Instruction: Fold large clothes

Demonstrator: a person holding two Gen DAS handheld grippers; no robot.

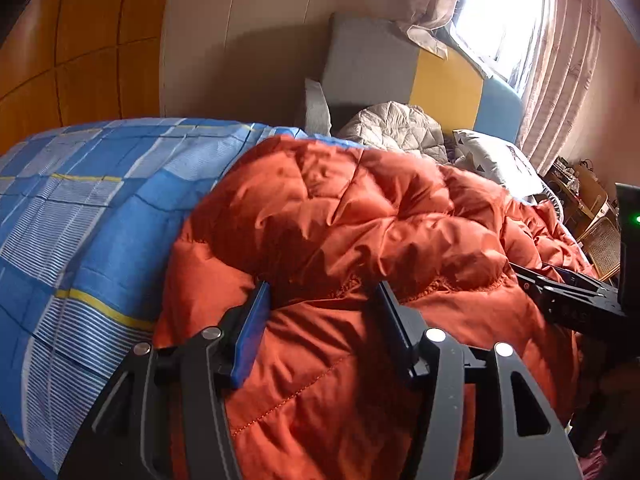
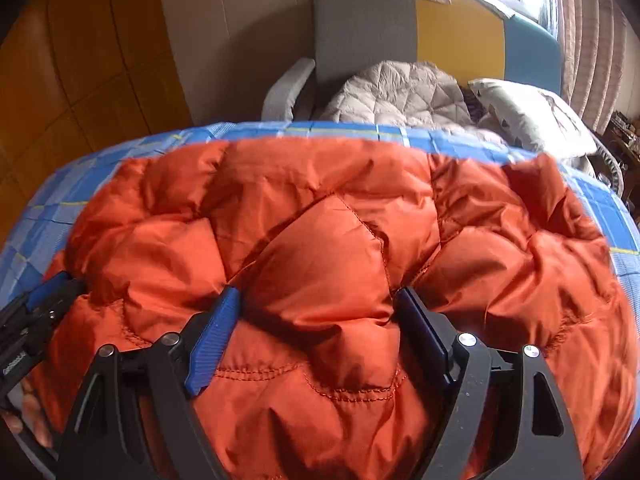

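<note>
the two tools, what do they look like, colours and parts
Both match: the left tool and right tool have matte black angular frames with cut-out slots and round silver pivot bolts. Each carries two flat rectangular fingers: one bright blue with fine ribbing, the other darker blue. The right tool's body shows a small green light. No cables or sleeves visible.

We're in a home bedroom here: a bed under a blue checked sheet [image 1: 88,208], an upholstered headboard [image 1: 404,68] in grey, yellow and blue panels, a patterned pillow [image 1: 492,160], pink curtains [image 1: 560,72] at a bright window, and wooden wardrobe doors [image 1: 80,40] alongside.
</note>
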